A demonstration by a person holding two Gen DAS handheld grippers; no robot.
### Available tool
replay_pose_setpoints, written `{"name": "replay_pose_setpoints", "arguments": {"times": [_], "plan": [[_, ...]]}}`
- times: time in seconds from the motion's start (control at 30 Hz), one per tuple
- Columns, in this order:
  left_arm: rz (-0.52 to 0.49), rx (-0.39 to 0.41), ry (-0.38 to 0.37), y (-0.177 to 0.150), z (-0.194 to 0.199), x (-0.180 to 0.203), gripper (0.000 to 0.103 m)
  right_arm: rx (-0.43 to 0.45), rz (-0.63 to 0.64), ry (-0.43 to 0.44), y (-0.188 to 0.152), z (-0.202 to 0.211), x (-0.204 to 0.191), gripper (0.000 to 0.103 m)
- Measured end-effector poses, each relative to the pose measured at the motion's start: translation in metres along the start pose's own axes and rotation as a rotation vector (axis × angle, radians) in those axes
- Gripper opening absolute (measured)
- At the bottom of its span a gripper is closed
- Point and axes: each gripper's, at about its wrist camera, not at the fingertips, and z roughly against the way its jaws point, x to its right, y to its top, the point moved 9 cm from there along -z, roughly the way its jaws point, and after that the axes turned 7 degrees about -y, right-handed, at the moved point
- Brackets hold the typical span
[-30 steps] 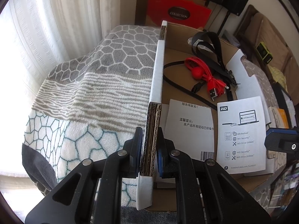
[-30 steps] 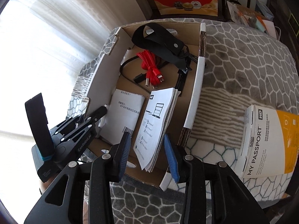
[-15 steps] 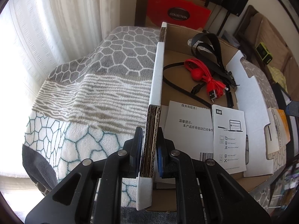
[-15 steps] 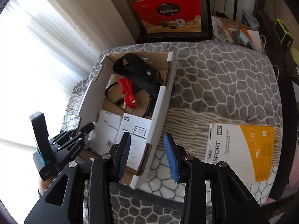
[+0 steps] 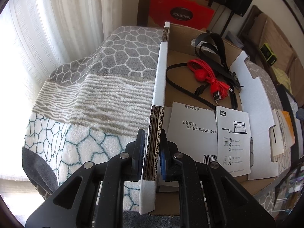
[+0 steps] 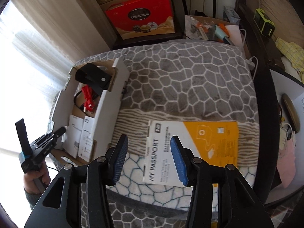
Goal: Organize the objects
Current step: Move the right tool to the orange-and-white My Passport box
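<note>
My left gripper (image 5: 152,152) is shut on the near wall of an open cardboard box (image 5: 160,79). Inside the box lie a red USB cable (image 5: 207,77), a black strap (image 5: 214,45), a white printed sheet (image 5: 191,131) and a WD leaflet (image 5: 234,138). In the right wrist view my right gripper (image 6: 150,155) is open and empty, above a white and orange "My Passport" box (image 6: 191,138) lying flat on the blanket. The cardboard box (image 6: 106,104) stands to its left, with the left gripper (image 6: 57,134) at its near corner.
A grey and white patterned blanket (image 6: 186,79) covers the surface. A red "Collection" gift box (image 6: 140,20) stands behind it. A cluttered tray of small items (image 6: 209,28) and a green device (image 6: 264,22) sit at the back right. Curtains (image 5: 57,28) hang on the left.
My right gripper let go of the WD leaflet in the box, rose and moved right over the My Passport box, opening wider. My left gripper kept its hold on the box wall.
</note>
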Motion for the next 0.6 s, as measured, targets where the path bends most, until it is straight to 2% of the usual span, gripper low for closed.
{"name": "replay_pose_setpoints", "arguments": {"times": [0.23,0.3,0.37,0.5,0.57,0.6], "plan": [[-0.013,0.002,0.033,-0.002,0.002,0.0,0.02,0.007,-0.05,-0.049,-0.003,-0.002,0.041,0.052],[-0.017,0.018,0.066,-0.002,0.009,-0.002,0.031,0.025,-0.053,-0.074,-0.003,-0.001,0.051,0.056],[-0.019,0.05,0.106,0.002,0.018,-0.006,0.063,0.028,-0.065,-0.081,-0.005,-0.002,0.06,0.057],[-0.022,0.105,0.129,0.01,0.04,-0.008,0.075,0.022,-0.085,-0.083,-0.011,-0.006,0.073,0.058],[-0.027,0.127,0.128,0.013,0.049,-0.006,0.085,0.027,-0.098,-0.088,-0.012,-0.005,0.08,0.061],[-0.034,0.137,0.123,0.015,0.054,-0.003,0.085,0.031,-0.104,-0.091,-0.012,-0.005,0.083,0.065]]}}
